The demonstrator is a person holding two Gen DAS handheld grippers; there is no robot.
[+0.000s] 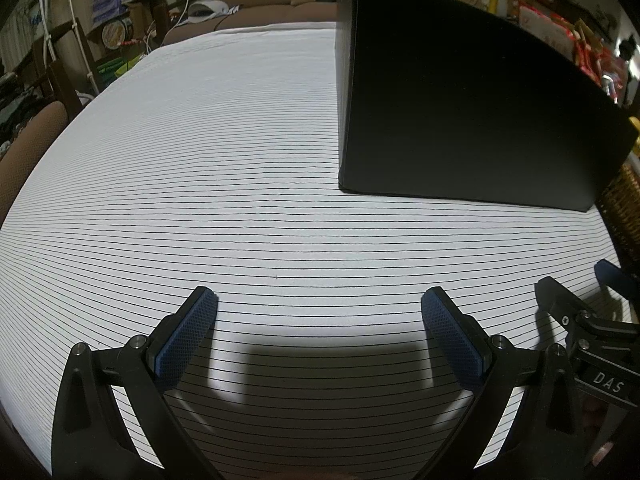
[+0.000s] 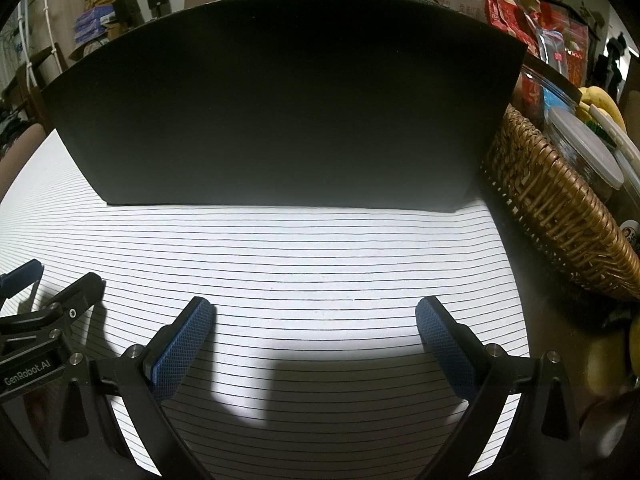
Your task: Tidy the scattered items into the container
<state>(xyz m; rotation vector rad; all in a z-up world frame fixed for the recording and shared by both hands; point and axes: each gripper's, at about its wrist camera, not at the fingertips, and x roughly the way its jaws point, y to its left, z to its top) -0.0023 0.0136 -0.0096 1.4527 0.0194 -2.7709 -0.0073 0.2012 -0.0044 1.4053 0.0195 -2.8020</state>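
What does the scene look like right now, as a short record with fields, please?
surface: striped cloth
container: black box, upright on the cloth, inside hidden
left tongs: open, empty, above the cloth
right tongs: open, empty, facing the box
beside box: wicker basket, to its right
scattered items on cloth: none visible

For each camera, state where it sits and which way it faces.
Left wrist: on the left gripper, low over the striped cloth, facing the black box ahead to its right; right gripper at the edge.
Right wrist: on the right gripper, squarely facing the box; basket to the right.
Shared: box, cloth, both open grippers.
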